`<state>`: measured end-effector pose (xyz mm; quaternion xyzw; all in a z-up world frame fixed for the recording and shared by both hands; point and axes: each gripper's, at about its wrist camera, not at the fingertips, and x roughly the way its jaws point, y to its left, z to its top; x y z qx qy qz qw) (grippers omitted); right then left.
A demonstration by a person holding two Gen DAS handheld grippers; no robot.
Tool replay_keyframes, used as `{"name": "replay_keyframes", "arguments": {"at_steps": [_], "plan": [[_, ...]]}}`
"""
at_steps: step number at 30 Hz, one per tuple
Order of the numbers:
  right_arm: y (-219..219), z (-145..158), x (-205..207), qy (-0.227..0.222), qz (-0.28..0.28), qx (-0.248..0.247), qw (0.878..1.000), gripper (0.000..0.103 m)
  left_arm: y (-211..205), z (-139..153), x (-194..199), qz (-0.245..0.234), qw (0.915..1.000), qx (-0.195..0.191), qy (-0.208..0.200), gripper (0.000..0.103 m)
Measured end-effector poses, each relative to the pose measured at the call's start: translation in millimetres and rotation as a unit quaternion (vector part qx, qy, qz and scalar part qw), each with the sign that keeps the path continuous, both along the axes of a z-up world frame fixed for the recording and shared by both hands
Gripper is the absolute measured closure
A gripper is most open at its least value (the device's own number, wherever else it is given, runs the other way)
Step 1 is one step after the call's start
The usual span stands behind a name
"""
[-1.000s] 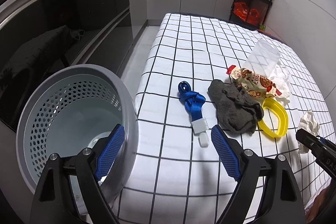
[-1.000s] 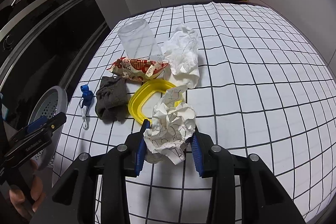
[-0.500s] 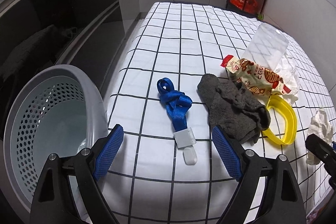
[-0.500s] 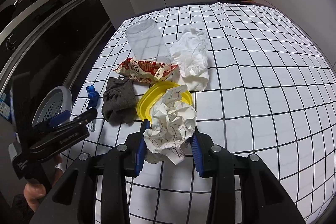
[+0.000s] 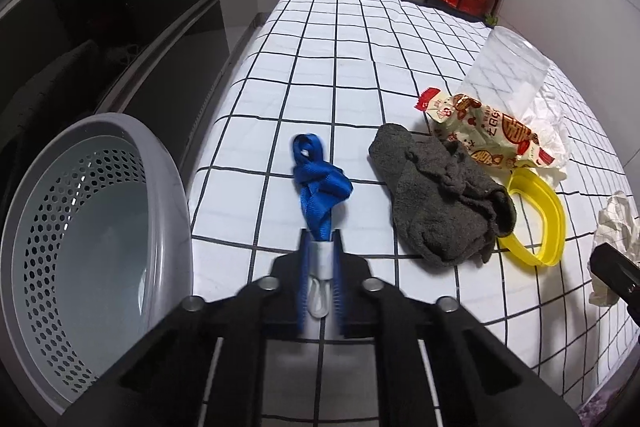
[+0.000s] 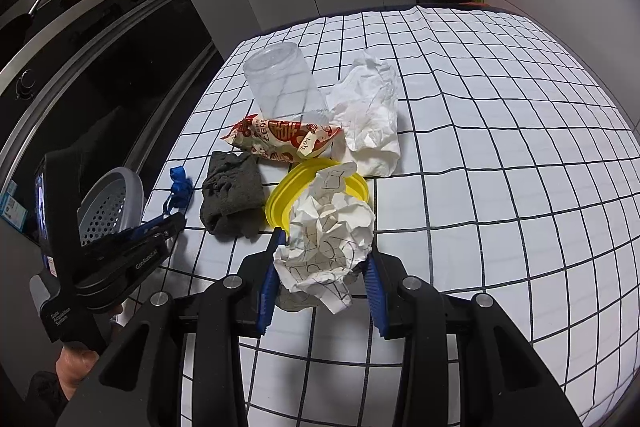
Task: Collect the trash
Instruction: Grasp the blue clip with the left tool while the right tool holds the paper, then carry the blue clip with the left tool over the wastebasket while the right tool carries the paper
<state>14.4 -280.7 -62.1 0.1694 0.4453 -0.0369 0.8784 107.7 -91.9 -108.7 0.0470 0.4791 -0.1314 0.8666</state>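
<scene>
Left gripper (image 5: 319,267) clamped on blue lanyard (image 5: 319,187) clip end; perforated bin (image 5: 92,255) at its 9 o'clock. Lift until strap clears cloth, then swing over. Right gripper (image 6: 322,267) grips crumpled paper (image 6: 328,239).

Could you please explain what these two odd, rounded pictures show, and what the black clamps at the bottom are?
No robot here: a person holds a hand-held two-finger gripper in each hand, each carrying a wide-angle camera looking along its fingers.

The left gripper, seen in its own view, is shut on the white clip end of a blue fabric strap. Beside the table stands a grey perforated plastic basket, probably for the trash.

The right gripper, in its own view, is shut on a crumpled ball of scribbled white paper.

On the white black-checked tablecloth lie a dark grey cloth, a yellow plastic lid, a red-printed snack wrapper, a clear plastic cup and a crumpled white tissue.
</scene>
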Motion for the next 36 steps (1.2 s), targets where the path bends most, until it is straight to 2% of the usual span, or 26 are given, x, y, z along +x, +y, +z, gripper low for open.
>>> {"name": "replay_keyframes", "arguments": {"at_steps": [20, 24, 29, 36], "plan": [[23, 18, -3, -0.032, 0.015, 0.022, 0.999, 0.067, 51, 68, -46, 0.004, 0.9965, -0.039, -0.073, 0.096], [42, 24, 2, -0.042, 0.033, 0.022, 0.998, 0.067, 66, 77, -49, 0.014, 0.9957, -0.040, -0.083, 0.096], [69, 39, 18, -0.056, 0.063, 0.030, 0.996, 0.067, 95, 97, -50, 0.038, 0.9925, -0.025, -0.114, 0.096], [128, 63, 48, -0.080, 0.130, 0.032, 0.988, 0.067, 146, 116, -46, 0.084, 0.9875, -0.017, -0.132, 0.096]]}}
